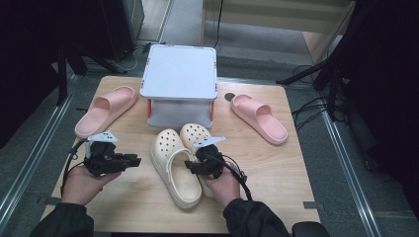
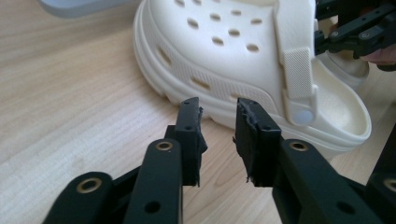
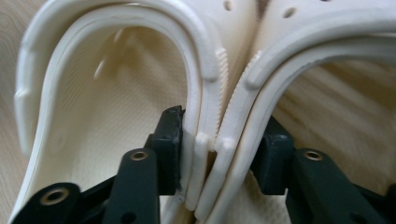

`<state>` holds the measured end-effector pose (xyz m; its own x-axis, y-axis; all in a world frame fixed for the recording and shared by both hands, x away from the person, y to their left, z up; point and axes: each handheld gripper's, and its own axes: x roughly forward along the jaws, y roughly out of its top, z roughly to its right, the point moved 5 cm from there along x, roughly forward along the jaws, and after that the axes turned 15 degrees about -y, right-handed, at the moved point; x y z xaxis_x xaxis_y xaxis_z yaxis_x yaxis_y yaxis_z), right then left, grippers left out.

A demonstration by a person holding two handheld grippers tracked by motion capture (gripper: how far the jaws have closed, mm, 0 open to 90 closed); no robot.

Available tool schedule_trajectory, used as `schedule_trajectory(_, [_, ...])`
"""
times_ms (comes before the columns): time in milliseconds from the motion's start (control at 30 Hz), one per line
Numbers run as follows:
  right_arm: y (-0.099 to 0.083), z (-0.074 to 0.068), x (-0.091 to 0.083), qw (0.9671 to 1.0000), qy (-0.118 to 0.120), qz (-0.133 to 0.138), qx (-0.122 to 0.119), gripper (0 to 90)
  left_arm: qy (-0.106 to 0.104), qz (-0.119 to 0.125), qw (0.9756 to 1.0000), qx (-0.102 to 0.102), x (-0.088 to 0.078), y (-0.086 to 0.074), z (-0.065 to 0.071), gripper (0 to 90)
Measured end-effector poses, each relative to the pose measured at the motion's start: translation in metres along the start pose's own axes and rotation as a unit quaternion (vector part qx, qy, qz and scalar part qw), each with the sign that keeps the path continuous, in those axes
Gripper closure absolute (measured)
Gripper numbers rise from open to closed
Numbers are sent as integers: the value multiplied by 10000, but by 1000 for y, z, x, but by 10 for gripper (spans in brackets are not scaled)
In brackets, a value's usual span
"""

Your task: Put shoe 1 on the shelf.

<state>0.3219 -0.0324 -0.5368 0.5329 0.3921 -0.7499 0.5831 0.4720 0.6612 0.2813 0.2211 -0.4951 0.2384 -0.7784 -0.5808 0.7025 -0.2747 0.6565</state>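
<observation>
Two cream perforated clogs lie side by side at the table's front middle, the left clog [image 1: 170, 163] nearer me and the right clog [image 1: 194, 133] partly under my right hand. My right gripper [image 1: 190, 167] straddles their adjoining side walls. In the right gripper view [image 3: 223, 126] one pad rests inside the left clog [image 3: 116, 121] and the other inside the right clog [image 3: 327, 37], squeezing the two walls together. My left gripper [image 1: 133, 160] points at the left clog's outer side. Its jaws [image 2: 217, 112] stand apart with nothing between them, just short of the clog's sole [image 2: 224, 51].
A grey-white lidded box [image 1: 180, 81] stands at the back middle of the wooden table [image 1: 281, 168]. One pink slide [image 1: 106, 109] lies at the left and another pink slide [image 1: 259, 117] at the right. Dark stands and cables surround the table.
</observation>
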Motion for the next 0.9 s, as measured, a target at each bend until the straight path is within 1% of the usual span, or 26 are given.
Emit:
schedule_trajectory(33, [0,1,-2,10000,-67,9,-27,641,6,-4,10000,8,0,1,-1,718])
schedule_trajectory(100, [-1,2,-2,10000,-69,30,-57,647,-5,-20,10000,-1,0,2,-1,718])
schedule_trajectory(200, [-2,7,-4,9999,-104,105,-48,656,-20,-27,10000,6,1,5,-3,723])
schedule_trajectory(233, [-3,9,-4,9999,-67,140,-65,658,-28,-25,10000,-11,1,8,-4,732])
schedule_trajectory(267, [-4,11,-5,9999,-34,131,-27,661,-76,6,9999,-71,2,12,-6,775])
schedule_trajectory(300, [-4,11,-5,9999,-34,131,-27,661,-76,6,9999,-71,2,12,-6,791])
schedule_trajectory(333, [-4,11,-5,9999,-40,141,-56,661,-67,-31,10000,-36,3,16,-7,791])
schedule_trajectory(367, [-5,10,-8,9999,-39,130,-87,662,-27,-53,10000,17,4,19,-8,825])
schedule_trajectory(400, [-5,10,-8,9999,-39,130,-87,662,-39,-75,10000,25,4,21,-8,825])
schedule_trajectory(500, [-5,10,-12,9999,49,126,-69,663,-86,-74,9999,103,5,33,-10,849])
schedule_trajectory(567, [-3,10,-15,9998,68,123,-118,664,-82,-89,9998,159,4,42,-11,854])
schedule_trajectory(600, [-2,10,-17,9998,87,113,-165,664,-129,-44,9998,132,2,47,-13,857])
schedule_trajectory(667, [1,10,-20,9997,101,104,-206,664,-47,41,9998,162,-2,59,-17,871])
schedule_trajectory(700, [6,11,-22,9996,89,150,-234,664,-19,24,9998,184,-4,67,-19,880])
schedule_trajectory(800, [11,12,-22,9995,57,164,-256,664,114,-59,9996,243,-5,85,-25,881])
schedule_trajectory(900, [21,17,-21,9995,-21,203,-253,664,152,-26,9993,330,-5,108,-28,880])
